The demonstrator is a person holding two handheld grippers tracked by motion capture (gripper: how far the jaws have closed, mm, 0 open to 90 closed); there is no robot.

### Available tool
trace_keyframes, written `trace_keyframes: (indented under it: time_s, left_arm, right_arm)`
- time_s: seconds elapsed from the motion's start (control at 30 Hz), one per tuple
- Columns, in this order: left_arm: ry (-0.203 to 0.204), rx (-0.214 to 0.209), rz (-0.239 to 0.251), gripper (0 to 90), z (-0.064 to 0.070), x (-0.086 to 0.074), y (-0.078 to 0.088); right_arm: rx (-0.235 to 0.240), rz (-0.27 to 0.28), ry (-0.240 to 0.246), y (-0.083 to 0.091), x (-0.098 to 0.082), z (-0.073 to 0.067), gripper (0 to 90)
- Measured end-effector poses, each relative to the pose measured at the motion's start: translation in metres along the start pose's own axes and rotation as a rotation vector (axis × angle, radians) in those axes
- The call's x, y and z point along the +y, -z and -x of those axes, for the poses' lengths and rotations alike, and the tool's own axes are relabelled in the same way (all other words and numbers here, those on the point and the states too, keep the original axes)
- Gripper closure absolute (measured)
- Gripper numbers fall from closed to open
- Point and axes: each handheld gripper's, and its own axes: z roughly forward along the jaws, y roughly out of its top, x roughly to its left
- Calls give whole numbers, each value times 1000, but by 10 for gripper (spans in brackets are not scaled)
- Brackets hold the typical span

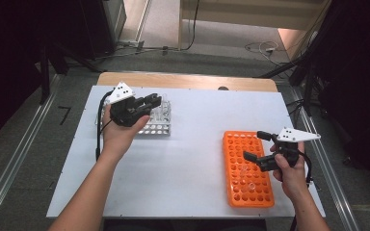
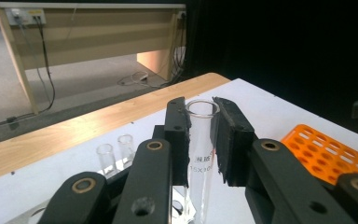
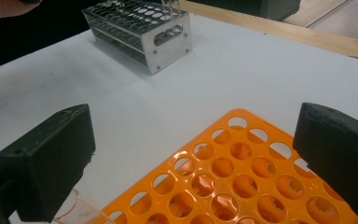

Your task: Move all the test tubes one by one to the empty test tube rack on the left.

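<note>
Glass is what the left gripper has: its jaws are clamped on a clear test tube, just below the rim, with the tube upright. In the high view this gripper is over the metal rack at the far left of the white counter, so the tube is at or just above that rack; whether its bottom has come free of the hole cannot be told. The step in hand looks like lifting a tube out of the metal rack to carry it to the orange rack, which lies to the right of the metal one, well apart from it.

The right gripper hovers over the orange rack's far end with its jaws wide apart and nothing between them.

Next, the left hand would need to raise the tube straight up until it is free, keep it upright while crossing the counter, then line it up over an empty hole.

Counted: two racks, two grippers. Beside the held tube, two more tubes stand in the metal rack, and at least two seem to sit in the orange one, though they are faint.
</note>
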Motion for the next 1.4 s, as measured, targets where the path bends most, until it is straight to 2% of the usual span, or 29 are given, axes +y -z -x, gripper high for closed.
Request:
trace_keyframes:
  time_s: [0.23,0.5,0.87,1.07,1.23,1.4]
  left_arm:
    - [11,42,-2,749,-15,3,-10]
    - [2,96,1,749,-29,2,-25]
    - [33,162,15,749,-47,1,-38]
    - [50,182,14,749,-56,-2,-48]
    - [53,207,-10,749,-61,-7,-56]
    - [63,213,-12,749,-64,-10,-61]
  right_arm:
    - [-1,0,-1,0,-1,1,0]
    - [-1,9,-5,3,-2,3,0]
    - [0,13,-10,5,-3,5,0]
    - [0,15,-15,6,-4,6,0]
    - [2,18,-16,6,-4,6,0]
    - [1,19,-16,6,-4,7,0]
